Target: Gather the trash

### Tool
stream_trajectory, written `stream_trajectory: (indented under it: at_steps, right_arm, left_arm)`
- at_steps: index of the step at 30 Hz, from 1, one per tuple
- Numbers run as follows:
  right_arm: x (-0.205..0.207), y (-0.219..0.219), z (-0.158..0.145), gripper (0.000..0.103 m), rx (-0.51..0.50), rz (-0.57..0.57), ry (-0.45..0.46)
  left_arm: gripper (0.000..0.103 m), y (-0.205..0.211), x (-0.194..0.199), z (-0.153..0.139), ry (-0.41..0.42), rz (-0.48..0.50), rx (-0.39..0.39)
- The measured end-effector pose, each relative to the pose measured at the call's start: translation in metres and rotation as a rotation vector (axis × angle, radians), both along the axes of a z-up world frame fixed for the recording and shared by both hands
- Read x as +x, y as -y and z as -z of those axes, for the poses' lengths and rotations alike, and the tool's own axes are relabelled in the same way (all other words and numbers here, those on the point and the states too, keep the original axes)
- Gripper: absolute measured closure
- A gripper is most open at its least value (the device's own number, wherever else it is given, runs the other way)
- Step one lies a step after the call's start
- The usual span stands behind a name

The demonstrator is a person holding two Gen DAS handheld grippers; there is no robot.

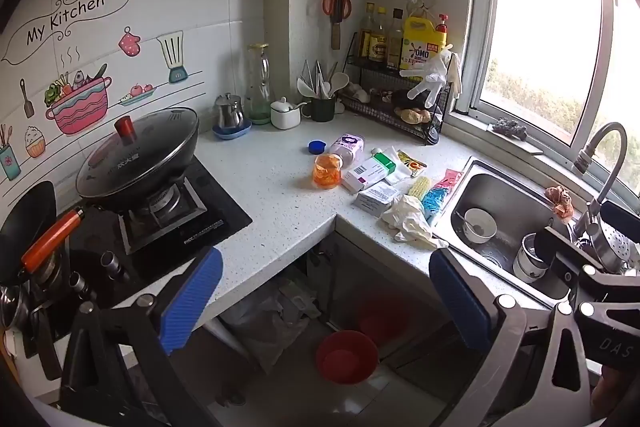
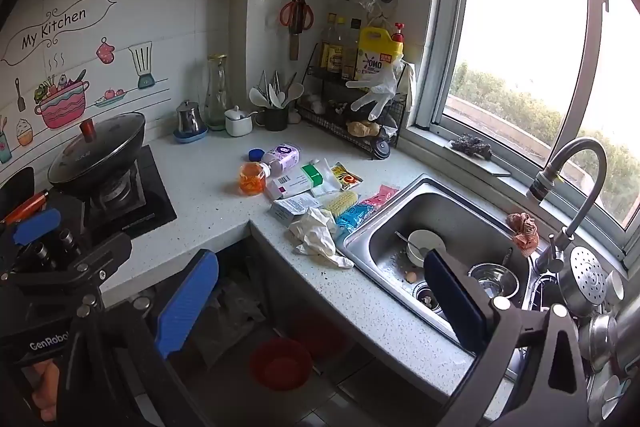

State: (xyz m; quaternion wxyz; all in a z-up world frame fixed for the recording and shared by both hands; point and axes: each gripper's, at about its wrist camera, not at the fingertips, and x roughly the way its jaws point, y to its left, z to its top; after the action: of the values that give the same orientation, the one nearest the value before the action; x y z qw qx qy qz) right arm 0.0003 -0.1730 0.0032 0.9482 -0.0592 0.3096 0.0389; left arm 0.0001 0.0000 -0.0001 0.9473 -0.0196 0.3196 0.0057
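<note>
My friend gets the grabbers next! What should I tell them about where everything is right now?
Left gripper: open, empty, hovering short of the counter.
Right gripper: open, empty too.
Trash sits heaped on the counter beside the sink: orange bottle, purple bottle, blue cap, medicine boxes, crumpled white glove, snack packet.
Red bin waits on the floor below.
Done: no pieces picked up yet.
Left: every piece goes into the bin.

Counter [image 1: 272, 187]: I see white with dark speckles
Cup [image 1: 327, 171], centre: orange
Bottle cap [image 1: 316, 147]: blue
Basin [image 1: 346, 356], lower centre: red
Gripper pads [image 1: 191, 301]: ribbed blue
Detergent jug [image 1: 420, 45]: yellow
</note>
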Motion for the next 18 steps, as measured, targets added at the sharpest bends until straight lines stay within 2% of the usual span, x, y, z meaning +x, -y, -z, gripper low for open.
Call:
stream_trajectory:
  at_steps: [3,4,18]
  right_arm:
    - [-0.0017,-0.0002,-0.0004,0.0,-0.006,0.002,0.006]
    - [-0.0029,-0.0003,-0.0006,0.0,-0.006,0.003,0.005]
    - [-0.0014,-0.0006,-0.001,0.0,0.002,-0.002,-0.02]
  left_arm:
    - [0.0,-0.0005,-0.0008,0.0002,0.0,0.0,-0.001]
    - [0.0,-0.0008,0.0019,0.0003,-0.023,0.0,-0.002]
    - [0.001,0.0024,-0.0057,0.0042,-0.018,0.005,-0.001]
